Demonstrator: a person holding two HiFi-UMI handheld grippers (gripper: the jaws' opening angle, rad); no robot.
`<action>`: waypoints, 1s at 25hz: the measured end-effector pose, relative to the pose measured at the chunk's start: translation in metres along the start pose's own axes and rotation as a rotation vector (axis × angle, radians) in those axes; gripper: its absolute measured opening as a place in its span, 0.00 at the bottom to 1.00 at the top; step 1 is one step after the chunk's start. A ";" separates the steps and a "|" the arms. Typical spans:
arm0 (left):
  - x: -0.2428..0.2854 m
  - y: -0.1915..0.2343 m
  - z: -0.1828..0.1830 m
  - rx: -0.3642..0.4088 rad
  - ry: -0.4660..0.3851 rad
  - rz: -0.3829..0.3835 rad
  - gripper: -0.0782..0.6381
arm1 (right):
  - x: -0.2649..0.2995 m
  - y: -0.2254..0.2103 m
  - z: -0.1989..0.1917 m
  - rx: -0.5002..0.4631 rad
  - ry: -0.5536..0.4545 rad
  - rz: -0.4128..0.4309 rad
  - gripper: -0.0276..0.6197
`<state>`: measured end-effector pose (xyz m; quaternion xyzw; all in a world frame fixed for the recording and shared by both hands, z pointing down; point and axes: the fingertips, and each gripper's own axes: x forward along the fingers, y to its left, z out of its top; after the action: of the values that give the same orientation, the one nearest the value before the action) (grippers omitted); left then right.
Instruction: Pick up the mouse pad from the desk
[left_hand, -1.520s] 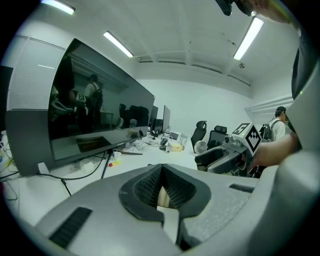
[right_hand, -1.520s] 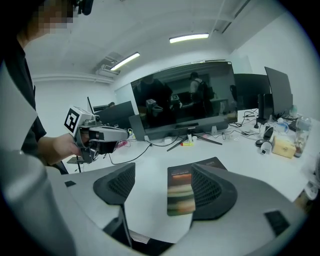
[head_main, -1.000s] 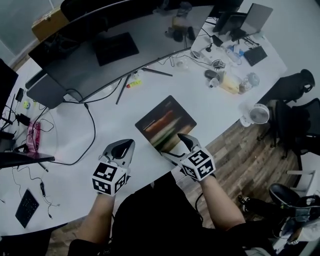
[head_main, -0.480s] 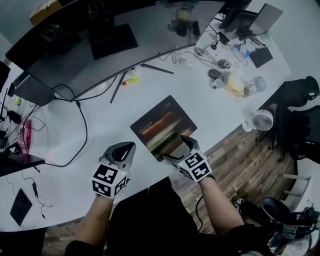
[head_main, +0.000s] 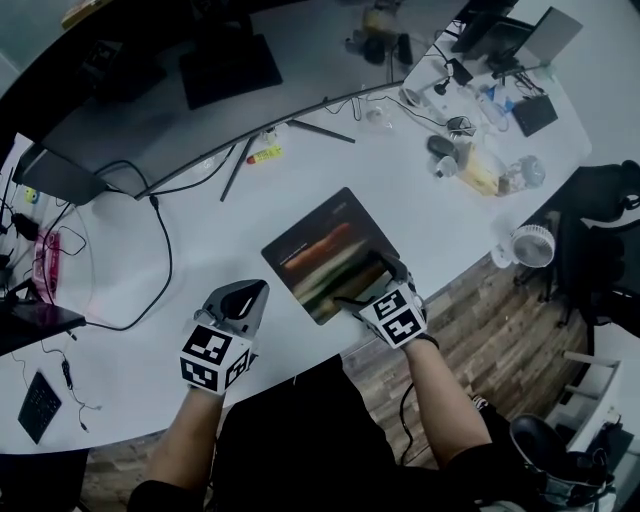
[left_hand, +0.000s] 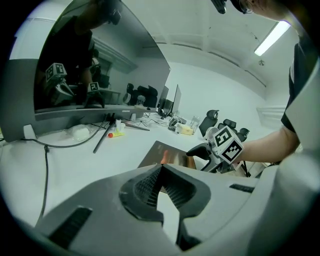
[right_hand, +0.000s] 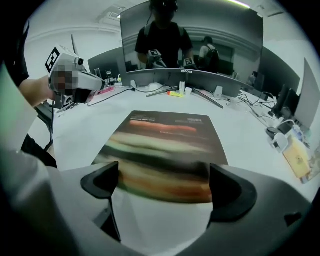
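Note:
The mouse pad, dark with blurred red, green and orange bands, lies flat on the white desk near its front edge. My right gripper is low over the pad's near right corner. It is open, and its jaws have just been opening. In the right gripper view the pad fills the middle and its near edge lies between the wide-spread jaws of the right gripper, neither pad pressing on it. My left gripper hovers left of the pad, shut and empty, with the tips of the left gripper meeting.
A wide curved monitor stands at the back with a cable looping off it. A yellow marker lies under it. A computer mouse, bottles and a small fan sit at the right. The desk edge runs just below both grippers.
My right gripper has come down and forward onto the pad's near corner and its jaws have spread wider. The left gripper has sunk a little toward the desk.

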<state>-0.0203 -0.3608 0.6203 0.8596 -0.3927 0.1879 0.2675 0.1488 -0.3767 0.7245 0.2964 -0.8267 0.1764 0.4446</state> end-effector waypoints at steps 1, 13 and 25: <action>0.000 0.000 0.000 -0.002 0.000 0.002 0.11 | 0.001 -0.002 0.000 0.009 0.004 0.003 0.85; -0.003 -0.005 -0.001 -0.025 -0.009 0.004 0.11 | 0.005 -0.005 -0.002 0.017 0.012 0.033 0.89; -0.007 -0.007 -0.010 -0.039 -0.009 0.002 0.11 | 0.004 0.009 0.007 -0.038 0.010 0.066 0.72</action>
<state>-0.0202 -0.3469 0.6219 0.8547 -0.3982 0.1763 0.2824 0.1363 -0.3752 0.7239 0.2596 -0.8371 0.1765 0.4480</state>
